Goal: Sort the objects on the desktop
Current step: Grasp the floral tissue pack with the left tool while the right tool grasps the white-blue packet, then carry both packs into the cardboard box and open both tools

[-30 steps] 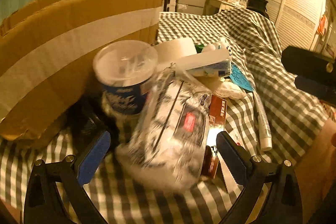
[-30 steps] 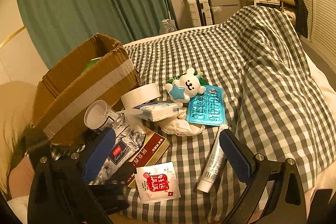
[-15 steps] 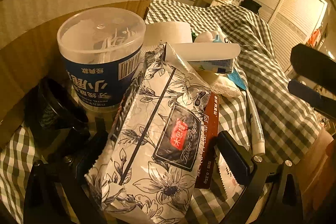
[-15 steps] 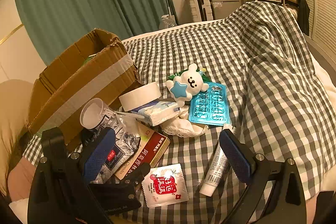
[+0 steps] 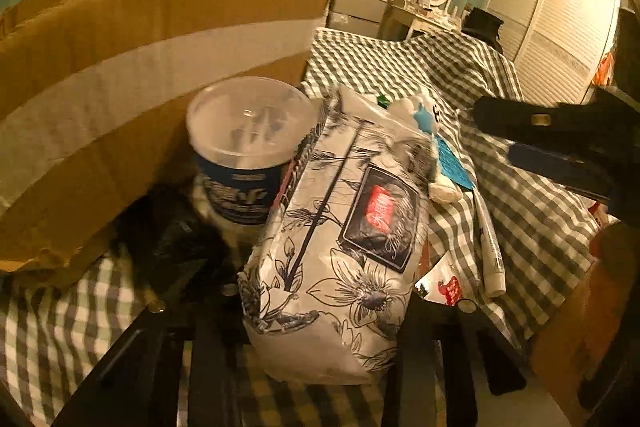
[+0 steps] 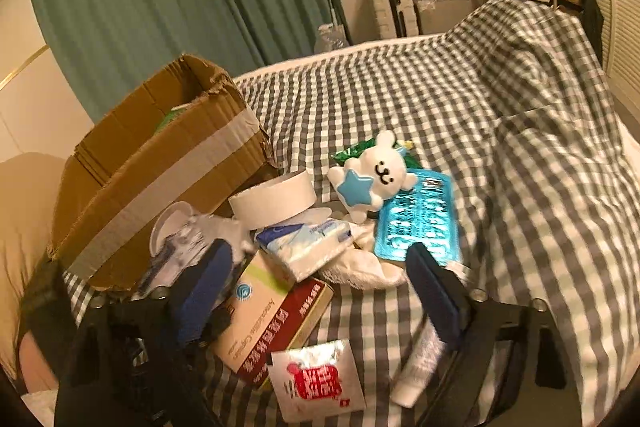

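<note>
The left hand-held gripper is clamped on a pack, while the right hand-held gripper hangs open

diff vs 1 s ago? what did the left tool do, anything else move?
The left tool closed on the floral tissue pack and tipped it up off the pile; a second ago its fingers were open around it. With the pack raised, the beige box on the red box shows. The right tool stays open and empty. Cardboard box, tape roll and bear toy are unmoved.

The floral tissue pack, white with dark flower print and a red label, is raised and tilted. It sits beside the clear-lidded blue tub, near the taped cardboard box.
</note>
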